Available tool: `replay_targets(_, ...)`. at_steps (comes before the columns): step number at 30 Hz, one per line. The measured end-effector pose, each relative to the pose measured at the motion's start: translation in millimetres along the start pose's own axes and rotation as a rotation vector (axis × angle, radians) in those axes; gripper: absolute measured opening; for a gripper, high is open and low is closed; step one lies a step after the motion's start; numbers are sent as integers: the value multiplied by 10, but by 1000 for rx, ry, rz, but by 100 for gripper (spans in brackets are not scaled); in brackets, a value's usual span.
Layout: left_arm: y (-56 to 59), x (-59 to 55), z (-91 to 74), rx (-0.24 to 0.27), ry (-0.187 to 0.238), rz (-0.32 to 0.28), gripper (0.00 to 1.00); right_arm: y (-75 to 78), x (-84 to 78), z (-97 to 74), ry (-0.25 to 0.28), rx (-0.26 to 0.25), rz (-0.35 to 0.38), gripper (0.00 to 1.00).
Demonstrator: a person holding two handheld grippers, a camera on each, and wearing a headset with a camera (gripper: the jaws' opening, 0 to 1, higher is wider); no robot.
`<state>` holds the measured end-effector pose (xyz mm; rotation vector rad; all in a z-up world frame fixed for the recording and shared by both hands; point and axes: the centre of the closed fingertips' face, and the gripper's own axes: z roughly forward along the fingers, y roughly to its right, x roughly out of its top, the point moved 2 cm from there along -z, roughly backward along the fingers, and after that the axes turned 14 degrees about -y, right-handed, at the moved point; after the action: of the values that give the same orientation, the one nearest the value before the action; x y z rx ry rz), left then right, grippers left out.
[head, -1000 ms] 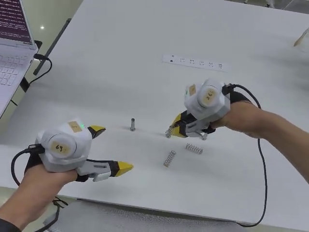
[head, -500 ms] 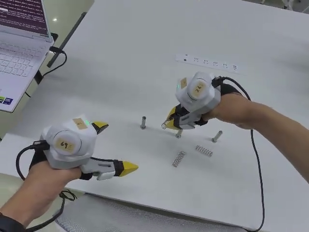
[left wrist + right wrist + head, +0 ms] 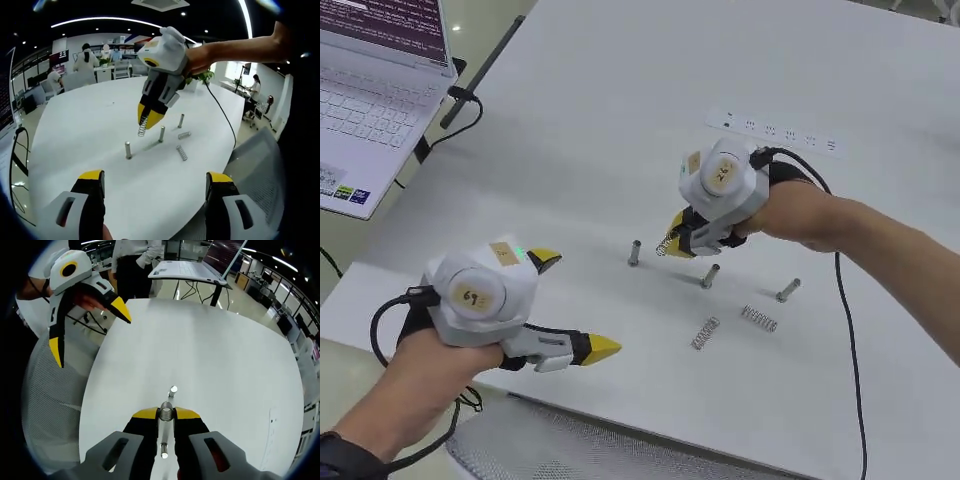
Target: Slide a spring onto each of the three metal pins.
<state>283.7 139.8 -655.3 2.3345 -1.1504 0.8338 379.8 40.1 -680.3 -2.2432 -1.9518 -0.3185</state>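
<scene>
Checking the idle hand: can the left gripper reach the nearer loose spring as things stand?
Likely yes: the left gripper is open and empty, with bare table between it and the spring.

Three silver metal pins (image 3: 787, 290) stand upright in a row, two coiled wire springs (image 3: 705, 333) lie flat near the middle pin's (image 3: 710, 276) five o'clock, and a third spring (image 3: 166, 413) is pinched in the right gripper (image 3: 670, 245) at the left pin's (image 3: 634, 252) three o'clock.

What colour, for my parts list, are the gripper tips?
Yellow; clearest on the left gripper in the head view.
</scene>
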Motion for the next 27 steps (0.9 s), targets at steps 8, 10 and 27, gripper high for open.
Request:
replay_targets(8, -3, 30, 12, -5, 9, -5, 80, 92, 87, 44, -8, 7, -14, 9)
replay_targets(10, 2, 25, 17, -7, 9, -7, 80, 94, 110, 49, -10, 10, -17, 9)
replay_targets(27, -38, -28, 5, -7, 7, -35, 79, 90, 194, 116, -26, 32, -51, 9)
